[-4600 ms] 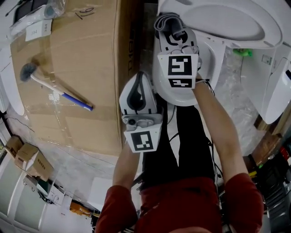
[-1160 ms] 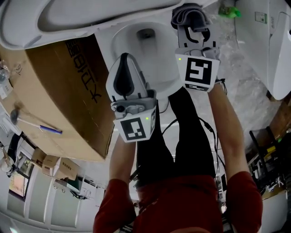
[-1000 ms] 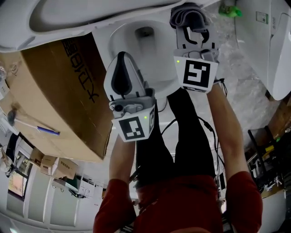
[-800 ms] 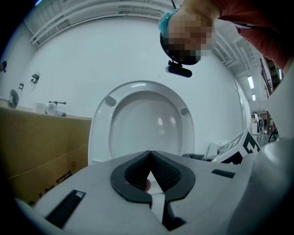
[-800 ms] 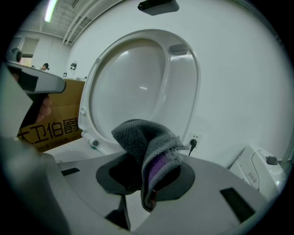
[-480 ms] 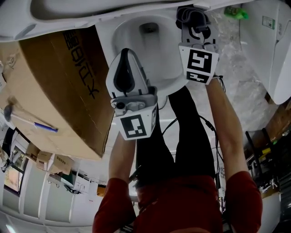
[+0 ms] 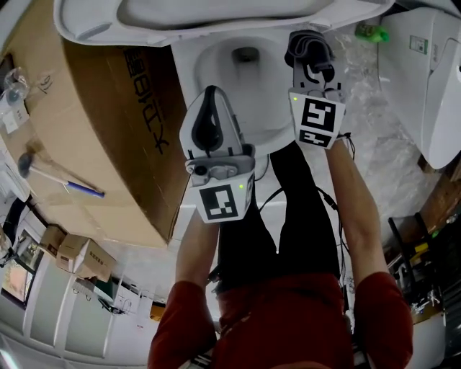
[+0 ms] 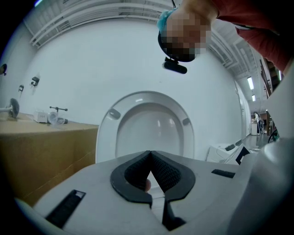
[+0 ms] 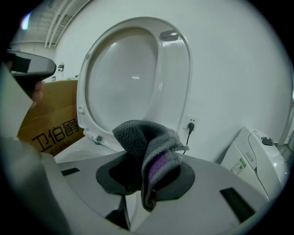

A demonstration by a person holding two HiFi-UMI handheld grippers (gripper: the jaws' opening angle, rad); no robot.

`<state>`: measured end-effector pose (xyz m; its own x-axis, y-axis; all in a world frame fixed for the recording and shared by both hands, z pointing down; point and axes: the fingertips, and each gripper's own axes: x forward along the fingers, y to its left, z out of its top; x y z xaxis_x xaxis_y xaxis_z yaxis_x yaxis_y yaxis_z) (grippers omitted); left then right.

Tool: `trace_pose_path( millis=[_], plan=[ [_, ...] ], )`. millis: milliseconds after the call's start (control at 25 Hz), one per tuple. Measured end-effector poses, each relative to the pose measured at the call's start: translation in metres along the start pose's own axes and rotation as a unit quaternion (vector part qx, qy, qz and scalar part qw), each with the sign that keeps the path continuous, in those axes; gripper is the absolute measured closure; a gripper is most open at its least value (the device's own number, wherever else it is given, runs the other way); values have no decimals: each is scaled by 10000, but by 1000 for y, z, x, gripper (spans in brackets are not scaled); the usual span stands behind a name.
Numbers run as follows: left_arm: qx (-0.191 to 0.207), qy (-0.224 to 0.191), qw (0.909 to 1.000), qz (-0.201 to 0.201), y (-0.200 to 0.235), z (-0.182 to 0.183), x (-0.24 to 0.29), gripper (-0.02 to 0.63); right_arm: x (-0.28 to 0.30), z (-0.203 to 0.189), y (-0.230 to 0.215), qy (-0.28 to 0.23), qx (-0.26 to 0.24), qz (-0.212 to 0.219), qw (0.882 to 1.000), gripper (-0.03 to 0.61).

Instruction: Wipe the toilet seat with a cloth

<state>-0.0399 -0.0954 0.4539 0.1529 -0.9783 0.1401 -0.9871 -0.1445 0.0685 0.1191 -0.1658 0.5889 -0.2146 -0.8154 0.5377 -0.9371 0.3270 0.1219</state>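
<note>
The white toilet seat (image 7: 216, 16) stands raised above the open bowl (image 7: 277, 108); it fills the left gripper view (image 8: 146, 120) and the right gripper view (image 9: 133, 78). A grey cloth (image 7: 308, 45) with a purple fold (image 9: 148, 153) hangs out of my right gripper (image 7: 307, 54), which is shut on it and hovers over the bowl's right rim, below the seat. My left gripper (image 7: 210, 95) is shut with nothing in it (image 8: 149, 155). It points at the bowl from the front left, a little short of the seat.
A large cardboard box (image 7: 108, 130) stands against the toilet's left side, with a blue-handled hammer (image 7: 54, 174) on top. Another white toilet (image 7: 425, 86) stands at the right, also in the right gripper view (image 9: 257, 153). A wall socket (image 9: 192, 123) sits behind.
The right gripper has sunk a little with the cloth and rolled slightly. The left gripper has edged upward. The seat stays raised, and both grippers stay shut.
</note>
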Motion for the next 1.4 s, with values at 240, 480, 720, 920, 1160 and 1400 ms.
trace_pose_path(
  millis=[240, 480, 720, 920, 1160, 1400],
  plan=[
    [-51, -78, 9999, -47, 0, 52, -22, 601, -53, 35, 7, -34, 177, 8, 9998, 477],
    [102, -256, 9995, 175, 9, 129, -41, 601, -111, 90, -2, -229, 472, -83, 9986, 477],
    [11, -447, 9987, 230, 13, 212, -65, 601, -176, 167, -15, -652, 509, -133, 9965, 477],
    [139, -527, 9984, 136, 14, 279, -93, 601, -245, 229, -22, -944, 452, -4, 9945, 477],
    [158, -610, 9980, -100, 13, 342, -129, 601, -326, 285, -27, -1427, 215, 64, 9895, 477],
    [186, -677, 9972, -252, 13, 378, -145, 601, -377, 340, -41, -2074, 226, -55, 9780, 477]
  ],
)
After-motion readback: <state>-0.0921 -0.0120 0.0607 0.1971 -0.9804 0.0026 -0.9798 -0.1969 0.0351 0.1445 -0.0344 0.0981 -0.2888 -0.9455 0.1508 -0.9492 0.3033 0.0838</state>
